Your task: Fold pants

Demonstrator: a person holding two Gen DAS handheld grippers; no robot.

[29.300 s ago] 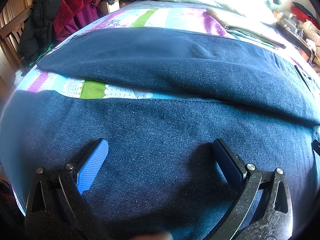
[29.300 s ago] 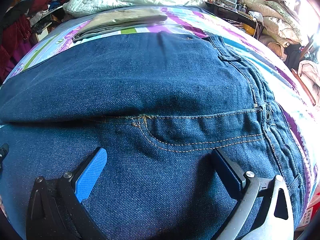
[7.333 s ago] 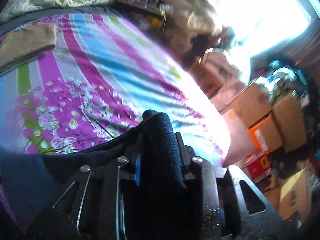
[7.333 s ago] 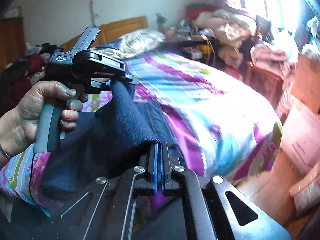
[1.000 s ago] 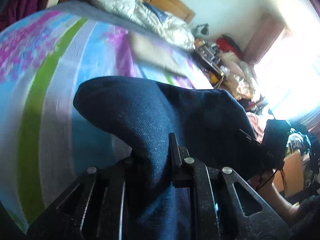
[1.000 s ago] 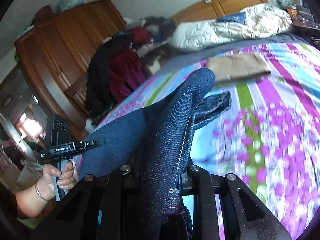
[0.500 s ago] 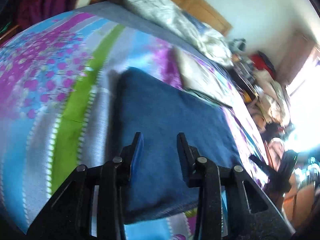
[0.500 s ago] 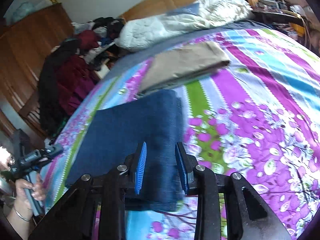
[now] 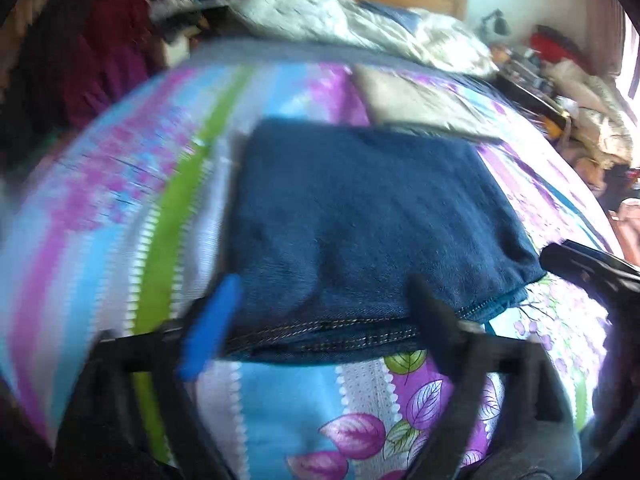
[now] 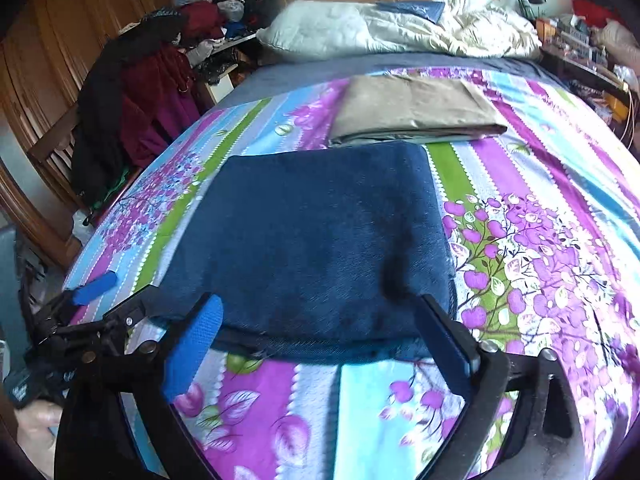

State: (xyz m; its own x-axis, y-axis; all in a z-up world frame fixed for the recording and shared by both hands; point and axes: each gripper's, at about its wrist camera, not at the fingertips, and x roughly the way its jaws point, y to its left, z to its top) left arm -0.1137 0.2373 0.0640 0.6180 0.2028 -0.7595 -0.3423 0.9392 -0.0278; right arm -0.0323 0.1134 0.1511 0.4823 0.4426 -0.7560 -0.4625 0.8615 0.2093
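Observation:
The dark blue jeans point(image 10: 320, 240) lie folded into a flat rectangle on the striped floral bedsheet point(image 10: 540, 220). In the blurred left wrist view the jeans point(image 9: 360, 220) show stitched hem layers along their near edge. My right gripper point(image 10: 320, 340) is open at that near edge, its fingers standing either side of the fold with nothing held. My left gripper point(image 9: 320, 320) is open too, at the same edge further left; it shows in the right wrist view as the left gripper point(image 10: 120, 298), held by a hand point(image 10: 36, 420). The right gripper point(image 9: 592, 272) enters at the right.
Folded beige pants point(image 10: 412, 108) lie just beyond the jeans. A pale quilt and pillow point(image 10: 380, 28) sit at the wooden headboard. Dark and red clothes point(image 10: 140, 80) hang over a chair left of the bed. Cluttered shelves point(image 10: 592, 40) stand at the right.
A second ago both grippers held the jeans up, shut on them. The jeans now lie flat, and both grippers have opened wide and drawn back to the near edge.

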